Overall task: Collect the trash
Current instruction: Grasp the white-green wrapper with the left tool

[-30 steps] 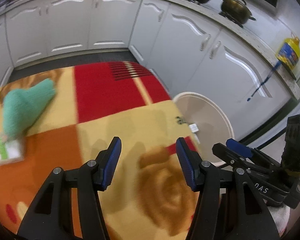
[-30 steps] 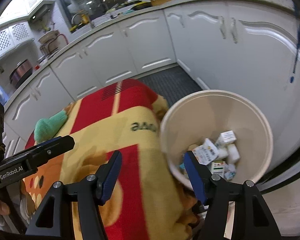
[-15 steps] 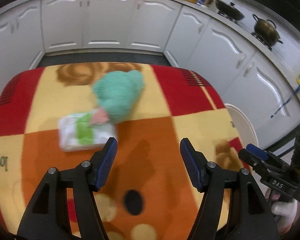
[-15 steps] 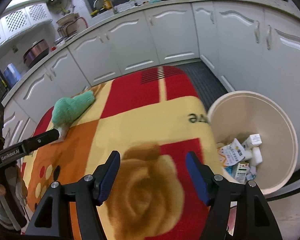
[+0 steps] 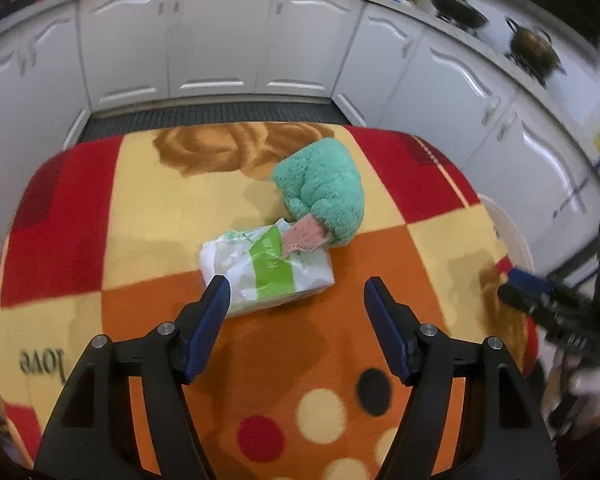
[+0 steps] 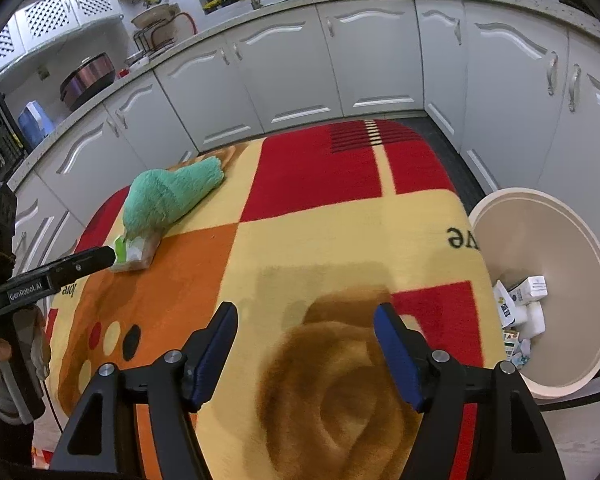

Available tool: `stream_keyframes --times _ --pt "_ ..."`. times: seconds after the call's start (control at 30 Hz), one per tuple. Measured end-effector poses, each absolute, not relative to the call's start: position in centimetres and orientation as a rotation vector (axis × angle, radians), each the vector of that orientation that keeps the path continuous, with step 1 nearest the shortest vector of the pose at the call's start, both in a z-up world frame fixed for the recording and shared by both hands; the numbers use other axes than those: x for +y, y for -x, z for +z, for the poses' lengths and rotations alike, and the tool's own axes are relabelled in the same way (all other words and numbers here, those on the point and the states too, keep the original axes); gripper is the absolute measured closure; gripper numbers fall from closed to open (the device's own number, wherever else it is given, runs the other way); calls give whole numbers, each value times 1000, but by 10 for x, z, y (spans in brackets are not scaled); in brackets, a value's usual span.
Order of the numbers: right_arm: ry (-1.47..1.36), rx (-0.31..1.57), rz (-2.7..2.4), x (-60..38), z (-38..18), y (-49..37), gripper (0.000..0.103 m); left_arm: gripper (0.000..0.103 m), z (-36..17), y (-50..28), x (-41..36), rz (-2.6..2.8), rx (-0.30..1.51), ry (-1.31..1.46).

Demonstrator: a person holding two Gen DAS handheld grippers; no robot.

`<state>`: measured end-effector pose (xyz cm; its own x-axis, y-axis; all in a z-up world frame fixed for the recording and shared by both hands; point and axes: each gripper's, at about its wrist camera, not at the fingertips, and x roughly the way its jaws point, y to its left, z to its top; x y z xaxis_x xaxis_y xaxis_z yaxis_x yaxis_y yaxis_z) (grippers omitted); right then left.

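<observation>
1. Left wrist view: the left gripper [image 5: 298, 312] is held with jaws wide and empty above a tabletop [image 5: 100, 200] covered in a red, orange and cream patterned cloth. A white-and-green packet [image 5: 266, 270] lies just ahead of the jaws, touched by a green plush toy [image 5: 324, 192]. White cabinets [image 5: 220, 40] are seen behind.

2. Right wrist view: the right gripper [image 6: 306, 344] is held wide and empty. A beige bin [image 6: 548, 240], containing small cartons [image 6: 526, 304], stands beside the tabletop edge.
</observation>
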<state>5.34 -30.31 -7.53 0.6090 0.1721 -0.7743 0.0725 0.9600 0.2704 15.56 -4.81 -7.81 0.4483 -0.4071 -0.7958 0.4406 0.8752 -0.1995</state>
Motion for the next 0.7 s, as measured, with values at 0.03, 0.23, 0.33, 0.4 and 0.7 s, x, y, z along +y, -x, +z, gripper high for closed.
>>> stream_keyframes --times 0.03,0.23,0.33,0.4,0.7 --pt "-288 920 59 -302 -76 -54 35 34 -79 -156 -48 -538 966 -63" --pt "-288 936 60 -298 -79 -58 34 34 -82 -168 -47 -616 938 -189" --pt "-288 942 59 -297 -80 -60 34 27 -85 -178 -46 -639 936 -220" --pt "-289 946 60 -295 -80 -61 34 23 -88 -185 -47 -668 943 -229" --pt "-279 957 86 -281 -79 -75 34 24 -108 -189 -64 -706 979 -317"
